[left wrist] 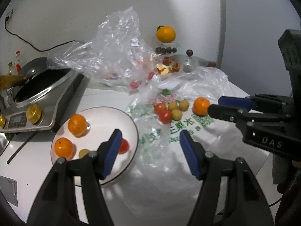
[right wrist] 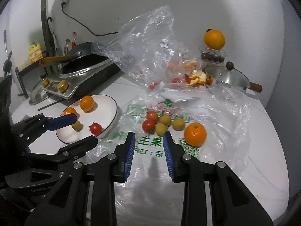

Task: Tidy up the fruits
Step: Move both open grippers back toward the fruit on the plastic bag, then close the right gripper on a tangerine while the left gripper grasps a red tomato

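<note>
Both claws hover over the white surface (right wrist: 254, 150) with nothing in them. The left claw (left wrist: 148, 141) stands fairly wide, hanging above the near rim of the white plate (left wrist: 105, 113). The right claw (right wrist: 149, 141) is narrower, with only a small gap between its blue pads, and it sits over the printed plastic bag (right wrist: 169, 169) just short of the loose fruit.

The plate already carries two oranges (left wrist: 77, 125), a small yellow fruit (left wrist: 83, 153) and a tomato (right wrist: 96, 128). Still lying on the bag are two tomatoes (right wrist: 149, 125), three small yellow fruits (right wrist: 165, 119) bunched tightly beside them, and a lone orange (right wrist: 195, 134) a little off to the right. A crumpled clear bag (right wrist: 150, 43) stands behind, with peel and more fruit near a lidded pot (right wrist: 227, 79); I would leave those alone.

The step in hand looks like fetching the next piece from the bag to the plate. The orange seems the easiest pick, since it sits apart from the cluster, but the right claw would need to spread well wider before coming down around it. Straddle it across its middle and close gently so it doesn't roll off on the slippery plastic. For the small fruits, come at the outermost one so the pads don't knock its neighbours away. The bag may lift with the fruit, so the left claw could pin it flat.
</note>
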`<move>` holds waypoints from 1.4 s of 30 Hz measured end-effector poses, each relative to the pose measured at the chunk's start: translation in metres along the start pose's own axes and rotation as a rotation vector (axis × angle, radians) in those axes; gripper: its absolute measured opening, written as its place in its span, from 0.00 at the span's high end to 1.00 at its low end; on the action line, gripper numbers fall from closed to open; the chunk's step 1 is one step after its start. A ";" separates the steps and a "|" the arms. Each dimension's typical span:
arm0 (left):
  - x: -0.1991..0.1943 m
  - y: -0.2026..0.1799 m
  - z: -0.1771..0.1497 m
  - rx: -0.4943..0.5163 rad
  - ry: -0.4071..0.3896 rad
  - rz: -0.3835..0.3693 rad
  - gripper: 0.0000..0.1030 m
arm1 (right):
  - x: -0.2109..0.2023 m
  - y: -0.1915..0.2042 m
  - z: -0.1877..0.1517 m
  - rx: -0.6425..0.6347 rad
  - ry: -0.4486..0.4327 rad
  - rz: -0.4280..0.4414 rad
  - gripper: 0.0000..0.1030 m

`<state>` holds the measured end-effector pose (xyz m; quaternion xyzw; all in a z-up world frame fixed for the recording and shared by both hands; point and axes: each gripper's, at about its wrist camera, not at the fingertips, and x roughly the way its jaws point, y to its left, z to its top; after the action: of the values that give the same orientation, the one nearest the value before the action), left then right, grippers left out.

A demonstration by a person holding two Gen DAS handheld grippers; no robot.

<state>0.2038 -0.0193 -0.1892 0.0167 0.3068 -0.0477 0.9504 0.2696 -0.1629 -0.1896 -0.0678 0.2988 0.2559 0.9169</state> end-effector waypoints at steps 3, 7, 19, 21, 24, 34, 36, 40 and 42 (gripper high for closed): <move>0.001 -0.006 0.001 0.008 0.001 -0.005 0.37 | -0.002 -0.008 -0.003 0.012 -0.002 -0.004 0.68; 0.004 -0.015 0.004 0.012 0.002 -0.013 0.37 | -0.005 -0.018 -0.006 0.025 -0.005 -0.011 0.68; 0.022 -0.031 0.015 0.008 0.004 -0.014 0.37 | 0.000 -0.047 -0.013 0.063 0.003 -0.018 0.61; 0.027 -0.030 0.016 0.001 0.011 -0.014 0.37 | 0.004 -0.050 -0.014 0.067 0.010 -0.017 0.61; 0.033 -0.030 0.018 -0.005 0.018 -0.015 0.37 | 0.010 -0.055 -0.015 0.070 0.019 -0.015 0.61; 0.054 -0.028 0.026 -0.013 0.029 -0.013 0.37 | 0.028 -0.068 -0.008 0.072 0.040 -0.012 0.61; 0.057 -0.026 0.028 -0.017 0.030 -0.011 0.37 | 0.031 -0.070 -0.006 0.069 0.042 -0.012 0.61; 0.063 -0.024 0.031 -0.022 0.032 -0.006 0.37 | 0.037 -0.073 -0.001 0.064 0.044 -0.012 0.61; 0.065 -0.024 0.033 -0.023 0.032 -0.005 0.37 | 0.038 -0.074 0.000 0.064 0.044 -0.013 0.61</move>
<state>0.2728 -0.0500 -0.2008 0.0060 0.3227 -0.0461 0.9453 0.3330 -0.2100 -0.2140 -0.0458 0.3266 0.2388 0.9134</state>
